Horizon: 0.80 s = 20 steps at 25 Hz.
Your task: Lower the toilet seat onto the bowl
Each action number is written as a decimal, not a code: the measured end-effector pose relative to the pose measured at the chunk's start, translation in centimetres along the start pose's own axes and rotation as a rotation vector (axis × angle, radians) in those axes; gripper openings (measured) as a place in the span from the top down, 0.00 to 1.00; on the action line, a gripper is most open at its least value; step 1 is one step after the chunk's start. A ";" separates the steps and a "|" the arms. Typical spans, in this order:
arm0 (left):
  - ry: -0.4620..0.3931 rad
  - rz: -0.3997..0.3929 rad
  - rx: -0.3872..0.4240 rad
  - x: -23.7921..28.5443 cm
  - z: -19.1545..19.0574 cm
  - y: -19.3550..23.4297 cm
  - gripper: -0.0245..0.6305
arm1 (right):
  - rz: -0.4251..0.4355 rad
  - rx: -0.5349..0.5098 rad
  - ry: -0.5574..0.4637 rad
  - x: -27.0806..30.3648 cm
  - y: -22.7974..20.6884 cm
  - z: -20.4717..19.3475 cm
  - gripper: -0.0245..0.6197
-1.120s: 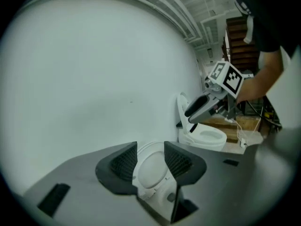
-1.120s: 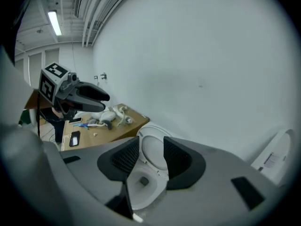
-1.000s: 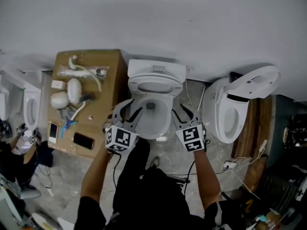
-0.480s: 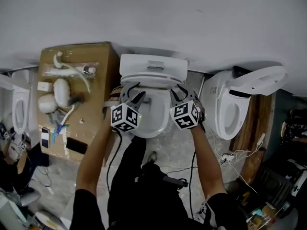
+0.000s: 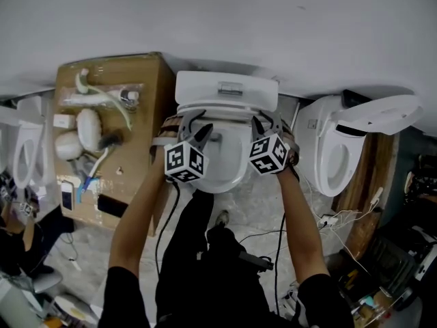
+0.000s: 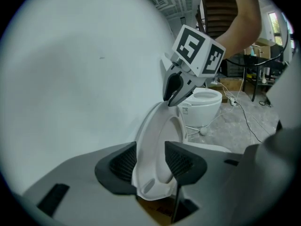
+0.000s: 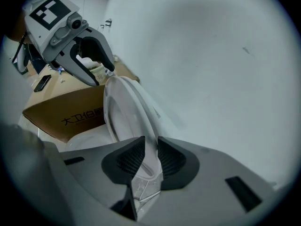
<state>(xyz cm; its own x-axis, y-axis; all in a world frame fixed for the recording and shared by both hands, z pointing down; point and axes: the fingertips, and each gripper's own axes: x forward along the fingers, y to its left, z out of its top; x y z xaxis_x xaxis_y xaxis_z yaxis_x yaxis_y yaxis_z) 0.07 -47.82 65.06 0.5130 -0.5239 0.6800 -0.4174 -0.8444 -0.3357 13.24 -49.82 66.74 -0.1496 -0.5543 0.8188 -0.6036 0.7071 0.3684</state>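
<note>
The white toilet (image 5: 229, 91) stands against the wall with its seat (image 5: 222, 115) raised upright. My left gripper (image 5: 194, 132) holds the seat's left edge. In the left gripper view the seat rim (image 6: 155, 140) fills the gap of the left gripper (image 6: 150, 157), touching both pads. My right gripper (image 5: 263, 125) is at the seat's right edge. Its jaws are closing, and in the right gripper view the thin seat edge (image 7: 127, 107) runs between the pads of the right gripper (image 7: 151, 154), which touch it. Each gripper shows in the other's view: the right gripper (image 6: 176, 91), the left gripper (image 7: 101, 74).
A cardboard box (image 5: 136, 80) with white parts and phones stands left of the toilet. A second toilet (image 5: 338, 159) with its lid up is at the right. Cables (image 5: 328, 221) lie on the floor. The wall is right behind the tank.
Both grippers moved up from the bowl's front to the sides of the raised seat. The right jaws narrowed onto the seat edge.
</note>
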 end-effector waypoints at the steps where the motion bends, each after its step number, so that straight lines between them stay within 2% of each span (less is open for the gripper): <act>1: -0.002 0.008 0.002 -0.1 0.0 0.1 0.66 | 0.003 -0.014 -0.001 -0.1 0.1 0.1 0.81; 6: 0.020 0.019 0.050 -0.3 -0.4 -0.9 0.65 | 0.048 -0.071 0.000 -1.3 1.3 -0.8 0.86; 13: 0.051 0.002 0.084 -1.1 -2.1 -3.7 0.67 | 0.119 -0.132 -0.006 -4.0 5.4 -2.8 0.86; 17: 0.076 -0.068 0.086 -2.2 -3.0 -6.7 0.79 | 0.160 -0.150 -0.015 -5.4 8.0 -4.3 0.85; 20: 0.105 -0.114 0.153 -3.2 -3.8 -9.3 0.84 | 0.208 -0.182 -0.011 -6.3 9.9 -5.5 0.85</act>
<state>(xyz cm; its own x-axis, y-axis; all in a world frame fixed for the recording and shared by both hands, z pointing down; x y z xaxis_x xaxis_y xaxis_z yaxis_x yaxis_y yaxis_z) -0.56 -37.87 68.51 0.4663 -0.4165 0.7804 -0.2386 -0.9087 -0.3424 12.46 -36.91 67.68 -0.2646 -0.3931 0.8806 -0.4089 0.8728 0.2667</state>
